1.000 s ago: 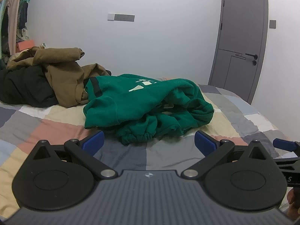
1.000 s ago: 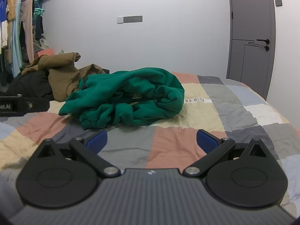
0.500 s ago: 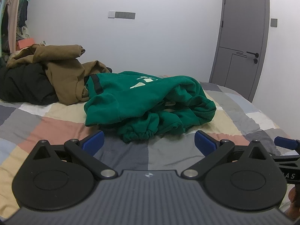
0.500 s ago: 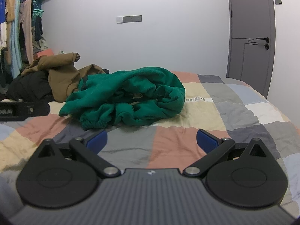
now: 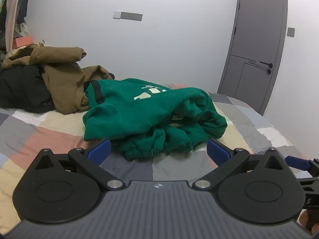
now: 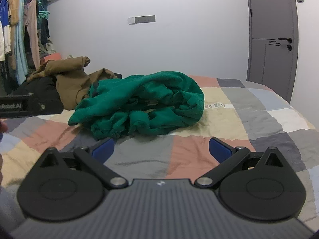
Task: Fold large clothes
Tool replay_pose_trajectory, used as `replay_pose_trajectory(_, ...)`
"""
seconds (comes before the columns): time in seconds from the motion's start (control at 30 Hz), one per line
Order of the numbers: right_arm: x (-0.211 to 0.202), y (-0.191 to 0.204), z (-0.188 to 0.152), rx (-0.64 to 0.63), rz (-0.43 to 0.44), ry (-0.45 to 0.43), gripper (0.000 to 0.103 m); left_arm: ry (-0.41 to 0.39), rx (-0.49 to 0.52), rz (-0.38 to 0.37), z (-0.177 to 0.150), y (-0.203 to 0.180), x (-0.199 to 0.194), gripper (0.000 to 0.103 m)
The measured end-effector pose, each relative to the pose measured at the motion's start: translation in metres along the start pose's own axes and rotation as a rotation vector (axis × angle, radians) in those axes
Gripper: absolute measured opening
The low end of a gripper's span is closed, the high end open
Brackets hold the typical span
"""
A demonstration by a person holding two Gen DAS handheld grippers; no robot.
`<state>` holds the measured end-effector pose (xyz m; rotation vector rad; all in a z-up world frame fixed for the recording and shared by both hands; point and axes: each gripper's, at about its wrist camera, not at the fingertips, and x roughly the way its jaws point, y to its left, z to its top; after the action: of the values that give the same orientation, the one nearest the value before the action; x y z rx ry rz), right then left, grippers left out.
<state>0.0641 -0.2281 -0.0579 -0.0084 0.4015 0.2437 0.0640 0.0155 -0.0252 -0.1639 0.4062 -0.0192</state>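
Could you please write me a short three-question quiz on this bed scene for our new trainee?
1. True or false: the left gripper is shut on the green sweatshirt.
2. Which lies nearest the brown garment? A) the grey door B) the black garment C) the white label on the bedspread
3. Fill in: the right gripper is ____ and holds nothing.

Key: 1 false, its jaws stand apart, short of the cloth. 2 B, the black garment. 3 open.
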Motion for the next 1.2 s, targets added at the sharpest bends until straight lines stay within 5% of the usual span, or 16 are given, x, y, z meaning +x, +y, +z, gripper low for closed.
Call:
replay_pose_trajectory(0.37, 0.026, 0.000, 0.077, 0.076, -0.002, -0.090, 0.103, -0.044, 0.093, 0.052, 0.066, 0.002, 0.030, 0.103)
replay_pose_trajectory(0.63, 0.106, -0.003, 0.121, 0.177, 0.064, -0.057, 0.103, -0.009, 0.046, 0.047, 0.079, 0.022, 0.106, 0.103)
replay_pose_trajectory(0.97, 0.211, -0.008, 0.066, 0.122, 0.095, 0.026, 0.102, 0.149, -0.132, 0.112, 0.024, 0.098, 0.205, 0.103)
replay_pose_trajectory(1.2, 0.263, 0.006, 0.040, 0.038, 0.069, 0.031, 0.085, 0.127, -0.207, 0.088, 0.004, 0.120, 0.232, 0.103)
